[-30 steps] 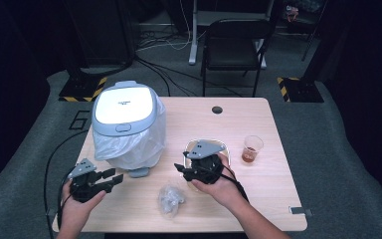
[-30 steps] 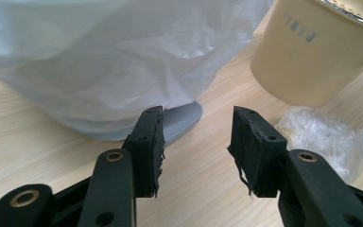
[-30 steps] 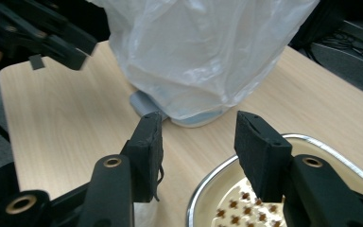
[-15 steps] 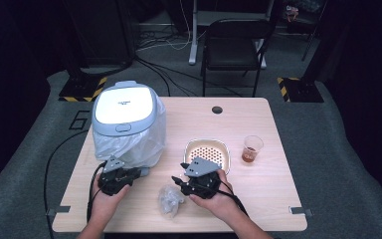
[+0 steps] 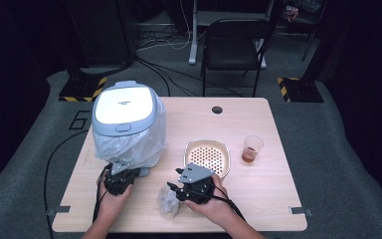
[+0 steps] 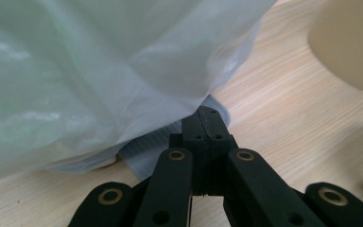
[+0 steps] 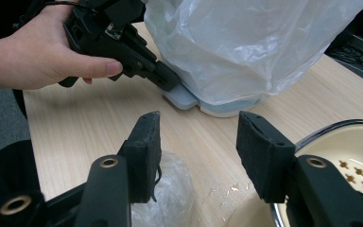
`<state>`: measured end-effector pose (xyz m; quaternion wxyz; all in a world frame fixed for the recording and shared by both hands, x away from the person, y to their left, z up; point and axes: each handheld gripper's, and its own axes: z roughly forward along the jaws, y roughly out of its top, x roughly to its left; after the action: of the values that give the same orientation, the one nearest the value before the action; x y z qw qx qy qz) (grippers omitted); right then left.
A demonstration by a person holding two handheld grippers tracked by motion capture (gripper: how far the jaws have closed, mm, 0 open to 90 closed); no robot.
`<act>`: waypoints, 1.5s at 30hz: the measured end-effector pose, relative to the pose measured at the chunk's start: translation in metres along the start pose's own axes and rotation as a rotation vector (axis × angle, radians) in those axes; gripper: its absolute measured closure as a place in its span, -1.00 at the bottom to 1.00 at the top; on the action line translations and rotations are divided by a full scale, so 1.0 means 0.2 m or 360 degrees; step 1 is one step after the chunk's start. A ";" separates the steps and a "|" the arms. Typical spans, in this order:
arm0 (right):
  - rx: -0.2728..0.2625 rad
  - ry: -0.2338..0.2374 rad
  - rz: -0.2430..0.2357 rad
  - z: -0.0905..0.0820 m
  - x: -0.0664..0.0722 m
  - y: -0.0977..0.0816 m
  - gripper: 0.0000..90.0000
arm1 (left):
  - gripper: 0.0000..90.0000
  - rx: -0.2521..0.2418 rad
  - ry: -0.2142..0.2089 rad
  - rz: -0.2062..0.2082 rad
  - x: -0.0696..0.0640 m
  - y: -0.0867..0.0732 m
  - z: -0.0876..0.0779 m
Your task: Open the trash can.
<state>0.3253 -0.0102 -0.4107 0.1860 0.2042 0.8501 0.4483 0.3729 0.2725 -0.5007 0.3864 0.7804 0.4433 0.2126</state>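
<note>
Grey tab (image 6: 170,144) under the bagged cooker (image 5: 127,124): my left tongs (image 6: 207,118) have just clamped shut on it, right tongs (image 7: 196,142) hang open — pull next, I'd say.

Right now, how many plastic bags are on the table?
2: a big bag draped over the cooker at the left, and a small crumpled bag at the near edge, below the right gripper.

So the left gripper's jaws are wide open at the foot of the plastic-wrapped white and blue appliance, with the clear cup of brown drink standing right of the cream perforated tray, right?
Not quite. The left gripper has just closed: in the left gripper view its jaws meet, shut at the base of the plastic-wrapped white and blue appliance. The clear cup of brown drink does stand right of the cream perforated tray.
</note>
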 end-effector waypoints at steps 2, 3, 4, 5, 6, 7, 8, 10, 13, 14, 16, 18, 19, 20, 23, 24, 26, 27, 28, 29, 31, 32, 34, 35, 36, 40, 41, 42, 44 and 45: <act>0.0005 0.0004 0.0002 0.01 0.00 0.00 0.12 | 1.00 -0.0009 0.0005 -0.0120 -0.01 -0.01 0.00; -0.0001 0.0003 -0.0003 0.01 0.00 -0.01 0.12 | 1.00 0.0003 -0.0013 -0.0127 0.00 -0.01 0.00; -0.0001 0.0005 0.0000 0.01 0.00 -0.01 0.12 | 1.00 0.0017 -0.0035 -0.0124 0.01 -0.01 0.00; 0.0007 0.0011 0.0013 0.01 0.01 -0.01 0.12 | 1.00 0.0013 -0.0043 -0.0116 0.01 -0.01 0.01; 0.0013 0.0014 0.0019 0.02 0.01 -0.01 0.12 | 1.00 0.0010 -0.0047 -0.0121 0.01 -0.02 0.01; 0.0016 0.0017 0.0020 0.02 0.01 -0.02 0.12 | 1.00 0.0022 -0.0057 -0.0116 0.01 -0.02 0.01; 0.0010 0.0020 0.0018 0.02 0.01 -0.02 0.11 | 1.00 -0.0005 -0.0040 -0.0062 0.02 -0.02 0.02; 0.0021 0.0024 0.0008 0.03 0.01 -0.03 0.10 | 1.00 0.0020 -0.0058 -0.0108 0.01 -0.02 0.01; 0.0032 0.0044 0.0021 0.04 0.02 -0.03 0.08 | 1.00 0.0013 -0.0021 -0.0099 0.00 -0.02 0.02; 0.0034 0.0054 0.0016 0.05 0.02 -0.04 0.07 | 1.00 0.0023 -0.0018 -0.0093 -0.01 -0.02 0.02; 0.0042 0.0063 0.0023 0.06 0.03 -0.04 0.05 | 1.00 0.0035 -0.0010 0.0082 0.01 -0.02 0.03; 0.0051 0.0073 0.0010 0.07 0.04 -0.04 0.02 | 1.00 0.0006 -0.0010 -0.0130 -0.04 -0.03 0.04; 0.0054 0.0071 0.0002 0.07 0.04 -0.04 0.00 | 1.00 0.0026 0.0006 -0.0127 -0.04 -0.03 0.04; 0.0062 0.0080 0.0012 0.08 0.05 -0.04 -0.02 | 1.00 0.0028 0.0005 -0.0128 -0.03 -0.03 0.04; 0.0063 0.0089 -0.0010 0.09 0.06 -0.05 -0.05 | 1.00 0.0021 -0.0013 -0.0101 -0.02 -0.05 0.06; 0.0066 0.0092 -0.0005 0.10 0.06 -0.06 -0.06 | 1.00 0.0055 -0.0016 -0.0095 -0.02 -0.05 0.06; 0.0076 0.0098 -0.0005 0.11 0.07 -0.07 -0.09 | 1.00 0.0054 -0.0022 -0.0096 -0.01 -0.05 0.06; 0.0080 0.0101 -0.0001 0.11 0.07 -0.07 -0.10 | 1.00 0.0037 -0.0028 -0.0111 -0.01 -0.06 0.07; 0.0083 0.0101 -0.0002 0.12 0.08 -0.08 -0.12 | 1.00 0.0060 -0.0037 -0.0102 0.00 -0.05 0.06; 0.0087 0.0099 -0.0006 0.13 0.08 -0.08 -0.14 | 1.00 0.0057 -0.0044 -0.0113 0.00 -0.06 0.06; 0.0090 0.0107 0.0001 0.14 0.09 -0.09 -0.18 | 1.00 0.0053 -0.0052 -0.0128 0.00 -0.06 0.06; 0.0101 0.0110 -0.0006 0.14 0.10 -0.10 -0.21 | 1.00 0.0056 -0.0056 -0.0131 0.00 -0.06 0.06; 0.0117 0.0122 -0.0022 0.16 0.12 -0.11 -0.25 | 1.00 0.0053 -0.0048 -0.0141 0.00 -0.06 0.06; 0.0133 0.0127 -0.0027 0.18 0.13 -0.12 -0.29 | 1.00 0.0052 -0.0049 -0.0139 0.00 -0.06 0.06; 0.0141 0.0130 -0.0027 0.19 0.14 -0.13 -0.32 | 1.00 0.0059 -0.0047 -0.0131 0.00 -0.05 0.06; 0.0167 0.0124 -0.0032 0.23 0.16 -0.15 -0.42 | 1.00 0.0055 -0.0044 -0.0134 0.00 -0.05 0.06; 0.0171 0.0127 -0.0032 0.23 0.17 -0.15 -0.45 | 1.00 0.0053 -0.0046 -0.0141 0.00 -0.05 0.06; 0.0175 0.0120 -0.0022 0.24 0.17 -0.16 -0.45 | 1.00 0.0054 -0.0045 -0.0138 0.00 -0.05 0.06; 0.0191 0.0119 -0.0019 0.25 0.17 -0.17 -0.45 | 1.00 0.0061 -0.0039 -0.0124 0.00 -0.05 0.06; 0.0200 0.0111 -0.0016 0.26 0.17 -0.18 -0.45 | 1.00 0.0056 -0.0034 -0.0125 0.00 -0.05 0.06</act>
<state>0.3156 0.0245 -0.4720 0.1452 0.1955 0.8835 0.4001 0.3753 0.2700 -0.5172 0.3855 0.7712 0.4732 0.1812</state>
